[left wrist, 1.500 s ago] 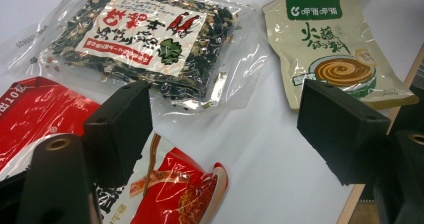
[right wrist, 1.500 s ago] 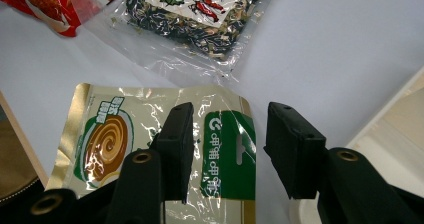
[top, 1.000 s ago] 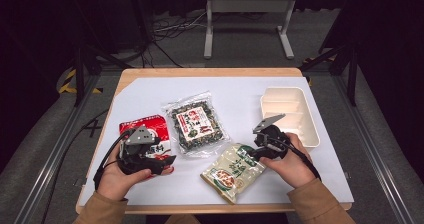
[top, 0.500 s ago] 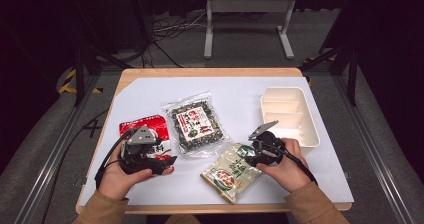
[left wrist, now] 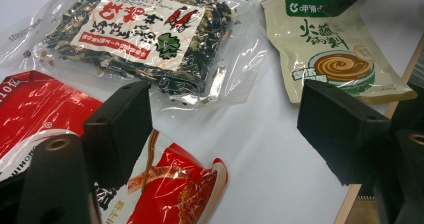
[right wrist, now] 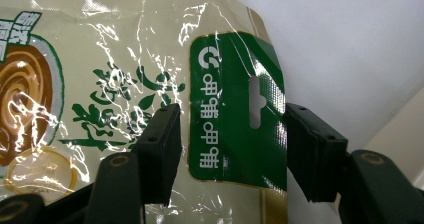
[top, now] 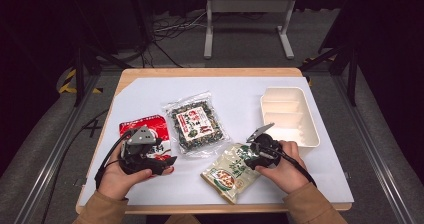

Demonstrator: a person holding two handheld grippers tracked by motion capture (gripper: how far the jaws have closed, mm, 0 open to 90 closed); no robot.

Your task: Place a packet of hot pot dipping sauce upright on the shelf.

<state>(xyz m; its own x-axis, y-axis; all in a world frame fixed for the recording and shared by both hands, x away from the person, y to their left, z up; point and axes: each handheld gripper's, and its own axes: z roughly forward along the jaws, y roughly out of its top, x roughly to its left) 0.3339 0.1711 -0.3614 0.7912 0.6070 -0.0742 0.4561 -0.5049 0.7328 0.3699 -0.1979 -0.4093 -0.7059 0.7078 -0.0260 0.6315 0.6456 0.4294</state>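
Hovering over the near right part of the white table (top: 150, 91), the right gripper (top: 252, 151) sits at the green header end of the cream sauce pouch (top: 233, 170). Its jaws have just been opening and now stand apart on either side of that header, pads clear of it, so released, nothing grasped. The pouch lies flat, just right of the clear bag of dark dried seaweed (top: 195, 125). Over on the near left, the left gripper (top: 167, 160) is spread wide open above the corner of the red snack packet (top: 145, 131), empty. The white compartment tray (top: 289, 115) sits on the right, just beyond the right hand (top: 281, 165).
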